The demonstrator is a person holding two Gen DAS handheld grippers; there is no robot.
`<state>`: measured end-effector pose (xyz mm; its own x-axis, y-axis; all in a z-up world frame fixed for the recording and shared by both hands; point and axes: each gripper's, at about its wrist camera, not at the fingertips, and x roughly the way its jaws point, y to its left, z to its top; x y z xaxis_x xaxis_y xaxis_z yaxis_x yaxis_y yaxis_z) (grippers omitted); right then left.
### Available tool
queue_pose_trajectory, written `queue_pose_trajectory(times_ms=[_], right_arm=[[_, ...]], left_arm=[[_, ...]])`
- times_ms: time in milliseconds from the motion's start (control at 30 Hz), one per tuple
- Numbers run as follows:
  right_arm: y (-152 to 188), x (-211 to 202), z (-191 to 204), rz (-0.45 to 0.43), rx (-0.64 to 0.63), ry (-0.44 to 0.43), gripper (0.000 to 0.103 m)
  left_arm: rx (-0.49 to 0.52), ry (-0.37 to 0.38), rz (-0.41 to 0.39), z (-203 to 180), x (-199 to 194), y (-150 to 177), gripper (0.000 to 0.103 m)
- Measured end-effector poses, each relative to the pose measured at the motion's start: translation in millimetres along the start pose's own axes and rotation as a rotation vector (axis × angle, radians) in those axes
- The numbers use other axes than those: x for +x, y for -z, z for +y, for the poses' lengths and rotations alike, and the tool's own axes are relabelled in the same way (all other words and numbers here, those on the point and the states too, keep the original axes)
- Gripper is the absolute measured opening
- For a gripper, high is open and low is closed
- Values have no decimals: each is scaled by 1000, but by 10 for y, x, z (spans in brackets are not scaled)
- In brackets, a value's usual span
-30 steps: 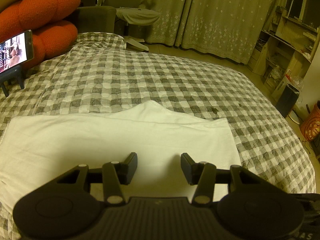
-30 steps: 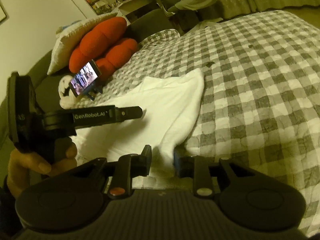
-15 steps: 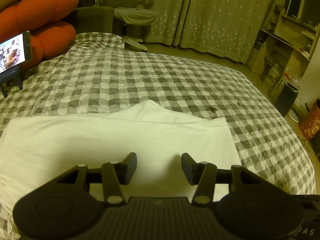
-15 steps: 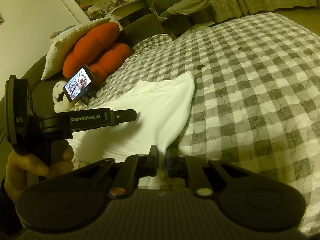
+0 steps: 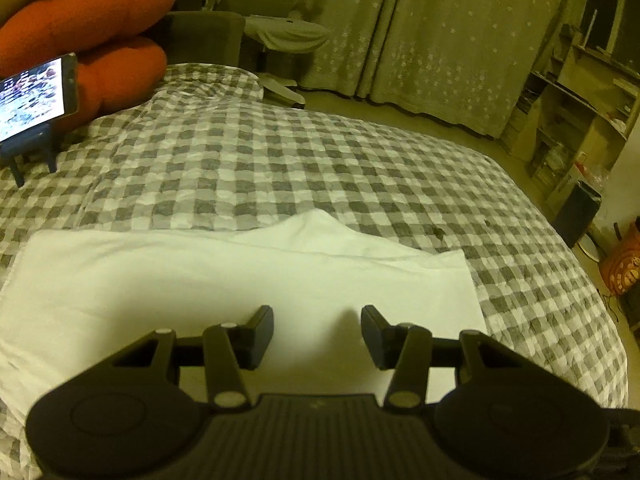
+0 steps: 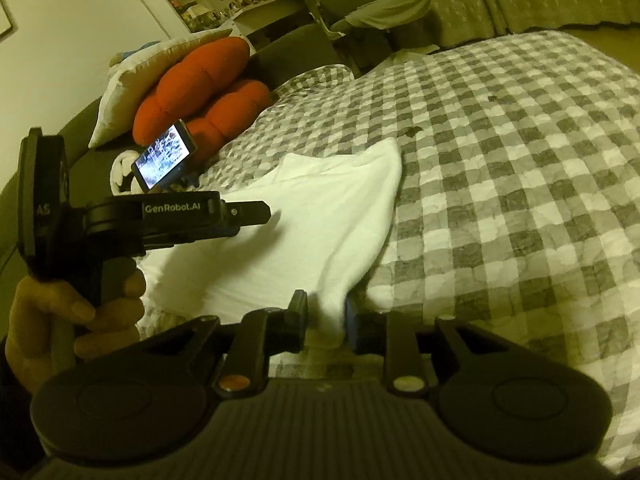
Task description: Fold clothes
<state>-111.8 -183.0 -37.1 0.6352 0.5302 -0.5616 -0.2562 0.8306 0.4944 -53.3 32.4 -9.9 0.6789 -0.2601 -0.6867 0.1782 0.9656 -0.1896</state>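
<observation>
Nearest, the right hand-held gripper [image 6: 326, 320] has a corner of the white garment [image 6: 320, 216] between its jaws, which have just been opening; the pads look parted from the cloth, not pinching. To its left, the left hand-held gripper [image 5: 317, 330] hovers over the garment [image 5: 240, 280] with jaws apart and nothing between them. The garment lies flat on the checked bed [image 5: 320, 168]. Farther left, a phone [image 6: 164, 156] leans on red cushions [image 6: 200, 92]. The corner may slip free if lifted now, spoiling the fold.
</observation>
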Motion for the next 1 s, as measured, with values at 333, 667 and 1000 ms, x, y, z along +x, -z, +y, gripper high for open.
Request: queue_pose_trajectory(times_ms=[333, 667, 1000], right_arm=[[-82, -83, -215, -13, 108, -49, 23], [-144, -6, -250, -10, 149, -56, 24], [112, 66, 621, -164, -257, 226, 10]], left_arm=[[33, 56, -14, -161, 16, 45, 50], [-2, 88, -16, -155, 34, 41, 50], [19, 209, -80, -189, -145, -56, 57]])
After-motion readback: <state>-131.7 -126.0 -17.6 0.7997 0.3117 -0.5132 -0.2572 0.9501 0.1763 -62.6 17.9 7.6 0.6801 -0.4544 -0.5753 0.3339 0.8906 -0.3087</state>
